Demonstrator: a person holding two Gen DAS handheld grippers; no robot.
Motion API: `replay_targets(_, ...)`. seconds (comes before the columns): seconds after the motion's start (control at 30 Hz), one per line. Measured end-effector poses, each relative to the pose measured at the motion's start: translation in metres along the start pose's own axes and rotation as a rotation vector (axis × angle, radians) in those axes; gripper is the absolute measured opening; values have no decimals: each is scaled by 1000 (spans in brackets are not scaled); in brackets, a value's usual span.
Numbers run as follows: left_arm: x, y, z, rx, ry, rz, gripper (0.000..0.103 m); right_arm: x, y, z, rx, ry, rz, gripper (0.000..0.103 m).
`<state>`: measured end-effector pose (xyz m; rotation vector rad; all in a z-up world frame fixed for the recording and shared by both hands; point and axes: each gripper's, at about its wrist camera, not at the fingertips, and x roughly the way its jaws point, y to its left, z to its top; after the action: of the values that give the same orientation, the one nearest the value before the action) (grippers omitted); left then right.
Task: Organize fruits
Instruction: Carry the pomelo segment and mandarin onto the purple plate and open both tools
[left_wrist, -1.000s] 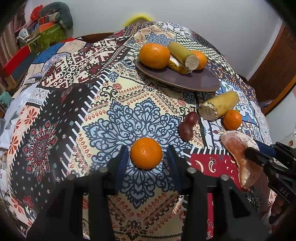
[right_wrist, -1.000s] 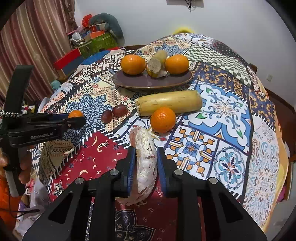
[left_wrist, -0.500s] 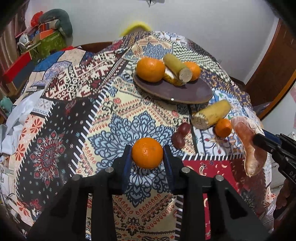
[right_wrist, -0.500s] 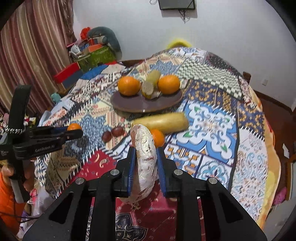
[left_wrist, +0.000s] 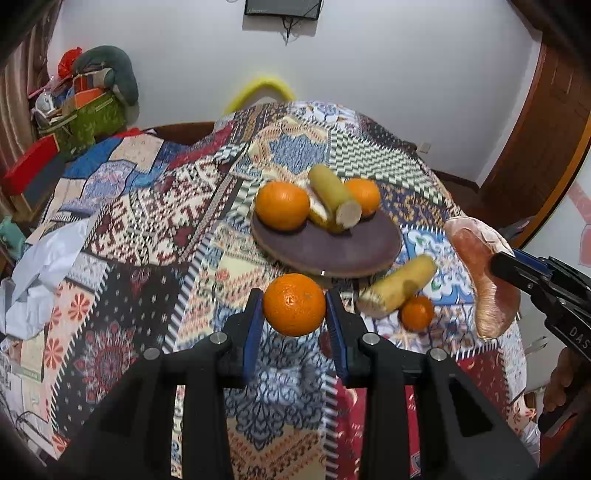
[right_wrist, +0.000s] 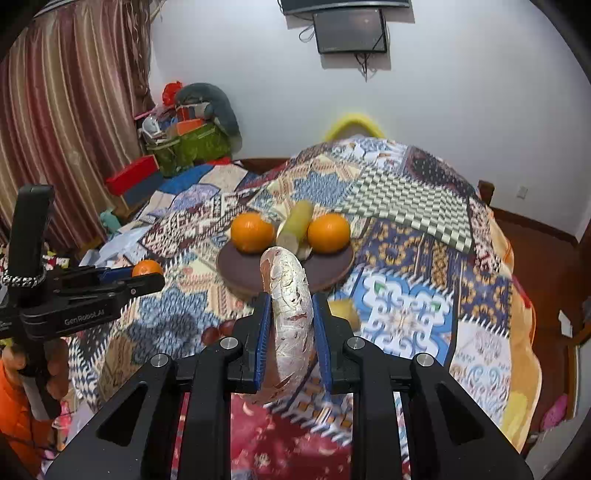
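Note:
My left gripper is shut on an orange, held in the air above the patterned tablecloth. My right gripper is shut on a pink, peeled pomelo wedge, also lifted; that wedge shows at the right of the left wrist view. Ahead lies a dark round plate with two oranges and a yellow sugarcane piece. On the cloth near the plate lie another sugarcane piece and a small orange. Two dark red fruits peek out left of my right fingers.
The round table drops off on all sides under its patchwork cloth. A yellow chair back stands behind it. Boxes and bags pile up at the back left by a curtain. A person's hand holds the right gripper.
Both grippers have risen with their fruit, and the views tilted up to show more wall. The plate now sits closer behind the held orange and wedge.

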<state>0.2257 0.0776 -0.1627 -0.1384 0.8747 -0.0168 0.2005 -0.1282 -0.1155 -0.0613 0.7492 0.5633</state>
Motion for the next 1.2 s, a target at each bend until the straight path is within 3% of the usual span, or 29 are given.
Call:
replay_targets(0.57, 35, 4, 41, -2, -34, -10, 33, 34, -19, 42, -14, -49, -2, 20)
replay_targets(1.2, 98, 7, 49, 17, 32, -4, 33, 96, -30, 56, -31, 4, 28, 21)
